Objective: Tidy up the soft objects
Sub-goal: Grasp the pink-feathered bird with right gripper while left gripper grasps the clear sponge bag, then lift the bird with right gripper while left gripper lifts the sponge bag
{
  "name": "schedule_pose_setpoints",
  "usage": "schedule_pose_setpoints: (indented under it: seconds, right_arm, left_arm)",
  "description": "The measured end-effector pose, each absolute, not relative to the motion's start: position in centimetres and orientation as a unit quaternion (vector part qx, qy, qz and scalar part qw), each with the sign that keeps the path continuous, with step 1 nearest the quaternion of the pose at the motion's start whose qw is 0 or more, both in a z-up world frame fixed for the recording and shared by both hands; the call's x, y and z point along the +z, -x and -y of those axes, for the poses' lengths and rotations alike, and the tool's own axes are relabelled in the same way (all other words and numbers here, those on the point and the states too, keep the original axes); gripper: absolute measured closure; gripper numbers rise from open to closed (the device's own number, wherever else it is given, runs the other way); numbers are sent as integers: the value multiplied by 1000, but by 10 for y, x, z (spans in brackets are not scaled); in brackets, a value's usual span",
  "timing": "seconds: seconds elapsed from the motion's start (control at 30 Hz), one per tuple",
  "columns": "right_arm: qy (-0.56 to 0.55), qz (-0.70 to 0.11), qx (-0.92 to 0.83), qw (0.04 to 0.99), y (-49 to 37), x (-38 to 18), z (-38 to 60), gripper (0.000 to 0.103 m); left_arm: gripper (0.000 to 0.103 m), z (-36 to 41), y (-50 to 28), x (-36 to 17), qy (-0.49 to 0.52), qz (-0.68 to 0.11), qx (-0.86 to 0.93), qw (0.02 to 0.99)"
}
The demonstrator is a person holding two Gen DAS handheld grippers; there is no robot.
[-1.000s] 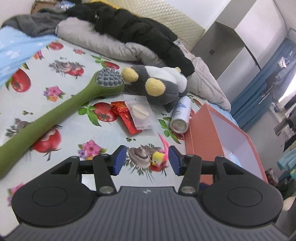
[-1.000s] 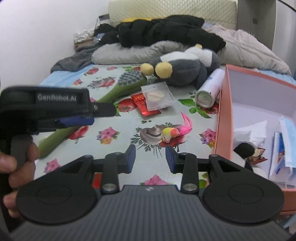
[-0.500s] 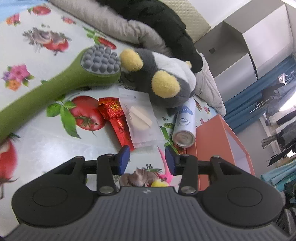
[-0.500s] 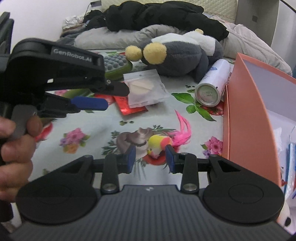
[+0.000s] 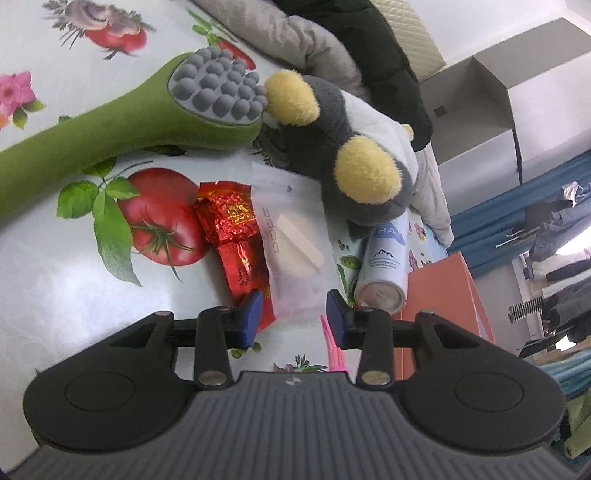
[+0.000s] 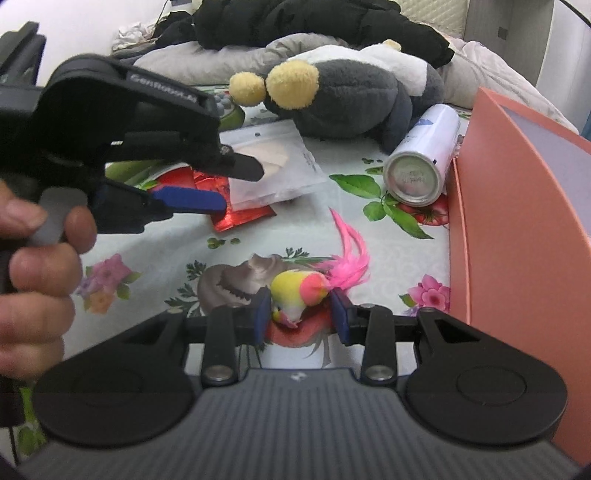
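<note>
A clear bag with a beige sponge point(image 5: 295, 243) lies on the flowered sheet, partly over a red foil packet point(image 5: 236, 236). My left gripper point(image 5: 294, 309) is open, its fingers on either side of the bag's near end. It also shows in the right wrist view point(image 6: 221, 184), above the bag point(image 6: 273, 166). A small yellow and pink toy bird point(image 6: 303, 291) with pink feathers lies between the open fingers of my right gripper point(image 6: 300, 314). A grey and white plush penguin point(image 5: 343, 155) with yellow feet lies behind the bag, also in the right wrist view point(image 6: 351, 96).
An orange box point(image 6: 517, 229) stands at the right. A white spray can point(image 6: 424, 158) lies against it. A green massage hammer point(image 5: 129, 122) lies left of the penguin. Grey bedding and black clothes point(image 6: 295, 22) pile up at the back.
Both grippers have moved forward. The left one has come up to the sponge bag, its fingers now around the near end. The right one has closed in on the toy bird.
</note>
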State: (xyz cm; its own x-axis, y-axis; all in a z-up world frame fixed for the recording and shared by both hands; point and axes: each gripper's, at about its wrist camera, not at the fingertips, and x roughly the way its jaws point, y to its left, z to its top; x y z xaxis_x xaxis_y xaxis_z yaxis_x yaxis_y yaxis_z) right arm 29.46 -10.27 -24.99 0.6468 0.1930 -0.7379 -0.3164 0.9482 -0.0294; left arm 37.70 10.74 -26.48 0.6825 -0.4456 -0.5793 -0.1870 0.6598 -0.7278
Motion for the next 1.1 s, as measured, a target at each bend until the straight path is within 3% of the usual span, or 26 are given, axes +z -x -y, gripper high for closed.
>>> schedule_pose_setpoints:
  seconds: [0.13,0.3,0.4,0.77,1.1]
  right_arm:
    - [85,-389,144,906,-294,-252,100,65]
    - [84,-389,149,905,-295,-253,98,68]
    - [83,-389,150,905,-294,-251,99,70]
    - [82,-362,146,917,-274,-220,110,71]
    - [76,-351,154,921,-222,-193,119,72]
  left_arm:
    - [70,-104,-381,-270,409,-401,-72,817]
    - [89,-100,-382,-272,408,-401,-70,817]
    - [96,-99,-379,-269,405,-396,-71,821]
    - [100,-93,-341,-220,383,-360,-93,846]
    - [100,-102,-243,-196,368,-351,-86,856]
